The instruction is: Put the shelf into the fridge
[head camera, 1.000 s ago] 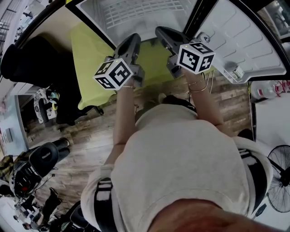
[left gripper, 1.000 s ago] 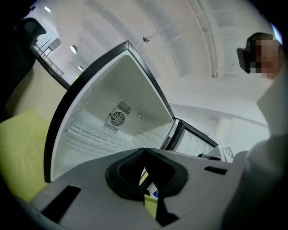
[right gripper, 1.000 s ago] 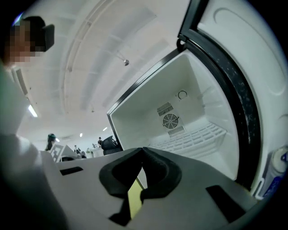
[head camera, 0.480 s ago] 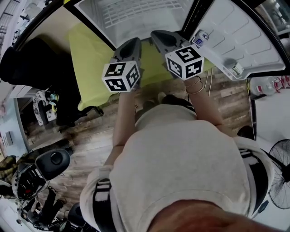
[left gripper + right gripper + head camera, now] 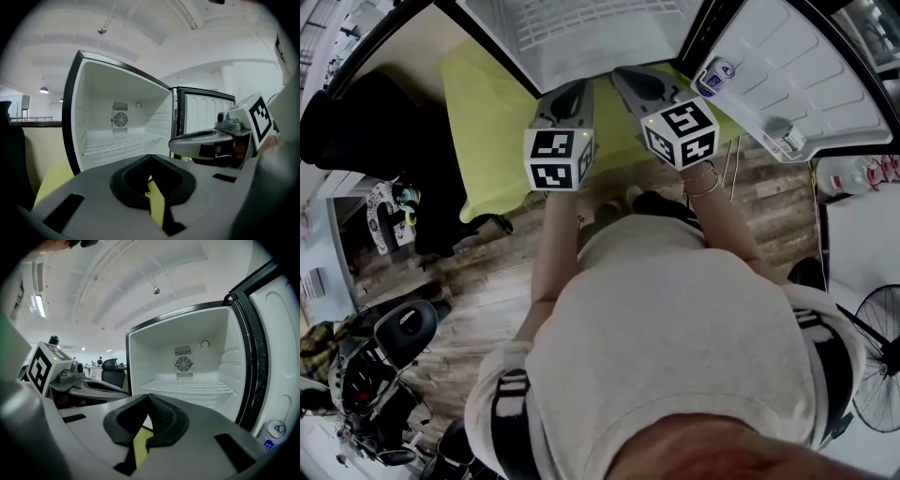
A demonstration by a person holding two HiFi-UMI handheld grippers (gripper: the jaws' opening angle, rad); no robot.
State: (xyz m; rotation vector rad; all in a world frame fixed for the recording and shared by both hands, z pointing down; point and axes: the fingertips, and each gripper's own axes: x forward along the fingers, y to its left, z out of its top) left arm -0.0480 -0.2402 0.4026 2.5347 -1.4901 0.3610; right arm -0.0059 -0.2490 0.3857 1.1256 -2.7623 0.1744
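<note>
The open fridge (image 5: 609,52) stands at 12 o'clock on the worktop (image 5: 487,122). The shelf (image 5: 187,386) lies inside it, below the vent fan (image 5: 183,363) on its back wall. Its door (image 5: 806,75) swings out toward 2 o'clock, with a bottle (image 5: 715,75) in the door's rack. The left gripper (image 5: 570,94) and right gripper (image 5: 636,82) sit side by side just before the fridge mouth, the right one nearer the door. A chair (image 5: 356,122) stands at 10 o'clock, a floor fan (image 5: 877,366) at 4 o'clock.

Yellow-green surface (image 5: 483,122) bears open fridge (image 5: 93,93); white wire shelf (image 5: 117,142) lies inside fridge.
</note>
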